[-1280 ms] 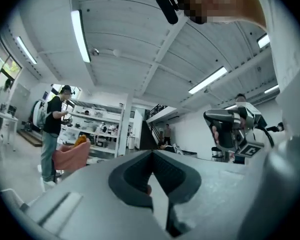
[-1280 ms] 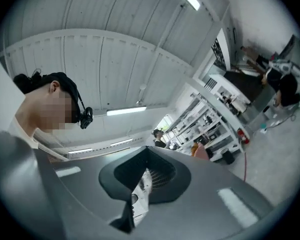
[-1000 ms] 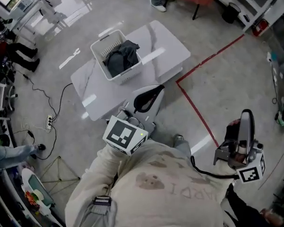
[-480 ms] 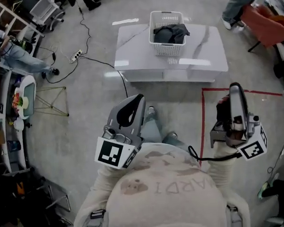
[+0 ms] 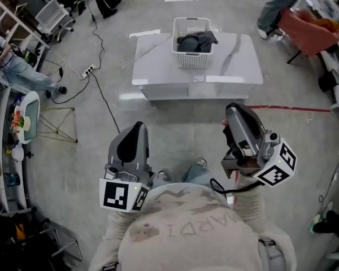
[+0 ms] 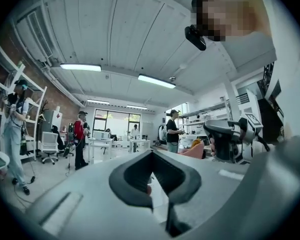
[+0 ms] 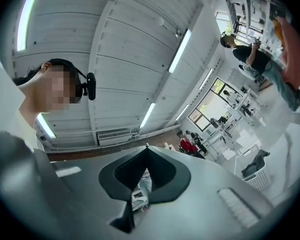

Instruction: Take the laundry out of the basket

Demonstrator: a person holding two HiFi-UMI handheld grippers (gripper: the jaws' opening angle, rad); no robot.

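Observation:
A white laundry basket (image 5: 192, 52) stands on a white marble-look table (image 5: 158, 66) at the top of the head view, with dark laundry (image 5: 195, 39) heaped in it. Both grippers hang over the floor near my body, well short of the table. My left gripper (image 5: 137, 127) is shut and empty, its tips meeting in the left gripper view (image 6: 151, 154). My right gripper (image 5: 233, 110) is shut too, with nothing held (image 7: 147, 146). The right gripper view catches the basket (image 7: 262, 180) and laundry (image 7: 255, 164) far off at the right edge.
A red tape line (image 5: 294, 108) crosses the floor right of the table. A cable and power strip (image 5: 87, 70) lie at its left. A person (image 5: 274, 7) stands beside an orange chair (image 5: 311, 30) at the top right. Shelves and another person (image 5: 22, 75) fill the left edge.
The head view has swung so the table and basket now sit straight ahead at the top. Both grippers have shifted; the right one has moved inward and turned its tip up-left.

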